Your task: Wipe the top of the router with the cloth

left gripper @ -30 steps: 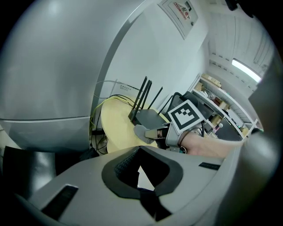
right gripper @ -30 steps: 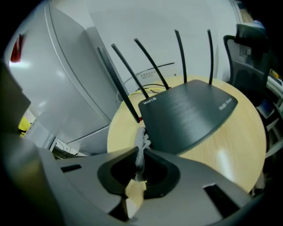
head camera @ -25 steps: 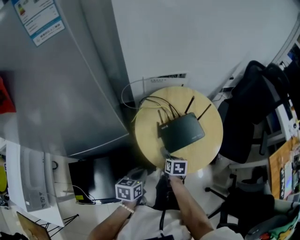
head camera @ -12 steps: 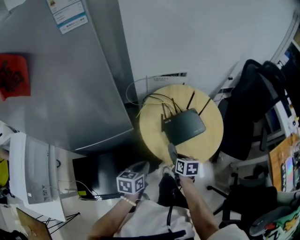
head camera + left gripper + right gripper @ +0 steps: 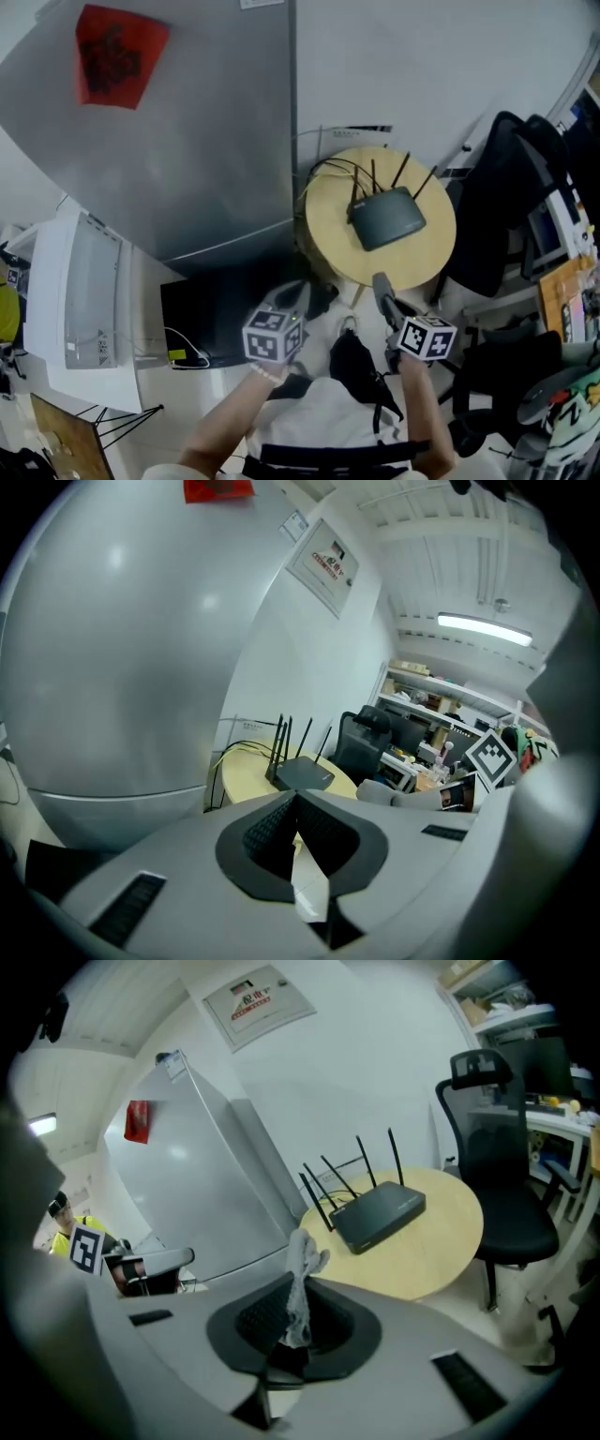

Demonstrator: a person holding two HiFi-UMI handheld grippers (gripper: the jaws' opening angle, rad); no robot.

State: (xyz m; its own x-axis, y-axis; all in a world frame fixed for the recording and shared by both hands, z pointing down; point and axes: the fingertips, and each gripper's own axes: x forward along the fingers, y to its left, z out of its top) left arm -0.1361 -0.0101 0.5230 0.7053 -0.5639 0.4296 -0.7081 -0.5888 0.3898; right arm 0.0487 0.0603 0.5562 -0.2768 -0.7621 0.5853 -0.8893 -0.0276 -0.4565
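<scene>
Two handheld grippers hover just short of a round pale wooden table, neither reaching over it; a flat black router with four upright antennas lies at the table's middle, and dark cables trail off the table's far edge; the right gripper has its jaws pinched tight on a small crumpled white cloth, a tuft poking past the tips; the left gripper has its jaws pressed together with nothing between. The cloth looks soft, light and floppy, best used bunched; the router looks light and may slide, so steadying its near edge seems wise. How much cloth sits inside the jaws is hidden; dust on the router cannot be made out.
</scene>
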